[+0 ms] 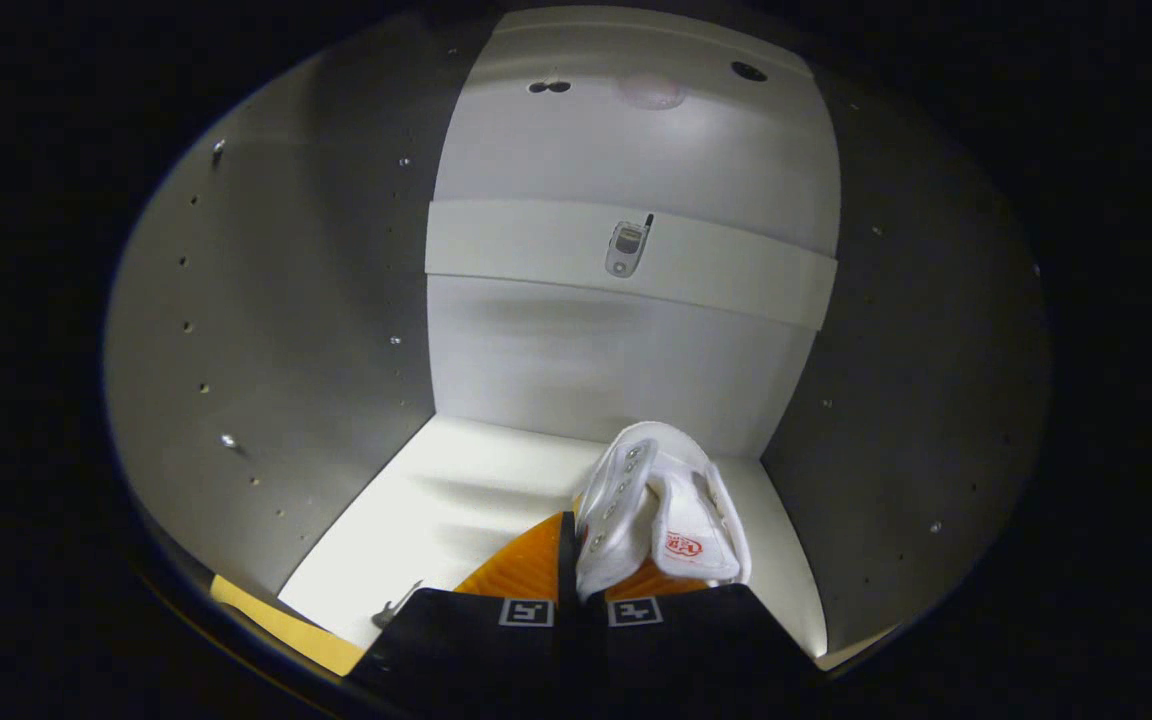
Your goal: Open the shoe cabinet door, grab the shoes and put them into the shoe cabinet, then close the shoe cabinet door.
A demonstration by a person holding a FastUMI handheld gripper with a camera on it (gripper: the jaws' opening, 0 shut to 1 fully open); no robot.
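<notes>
Between the two orange fingers [526, 570] of the gripper [576, 545] sits part of a white shoe [661, 500], its side wall pinched in the narrow dark slot where the fingers nearly meet; the jaws stand close together and both pads press on the shoe's upper edge, so they are clamped on it. Most of the shoe lies on the right-hand side of the fingers and just ahead of them, toe pointing away, with a row of eyelets [626, 480] running along the flap nearest the slot and a small red mark [684, 546] on the tongue. Whether the sole touches the shelf cannot be told, as the shoe's underside is hidden behind the fingers.

Below and ahead of the fingers spreads the white floor [456, 500] of the shoe cabinet [626, 340], brightly lit. Beyond the shoe rises the cabinet's pale back panel [616, 370], crossed by a lighter horizontal rail [536, 245] that bears a small picture of a phone [626, 248]. Above the rail the panel carries two dark holes [549, 87] close together and another single hole [748, 71] further to the right.

To the left of the fingers stands the grey left side wall [296, 300], dotted with rows of small shelf-pin holes; the right side wall [926, 380] mirrors it on the other side. Near the left finger's base a small metal fitting [396, 605] lies on the cabinet floor, and a yellow strip [276, 625] shows along the front edge of the cabinet, behind and left of the fingers
</notes>
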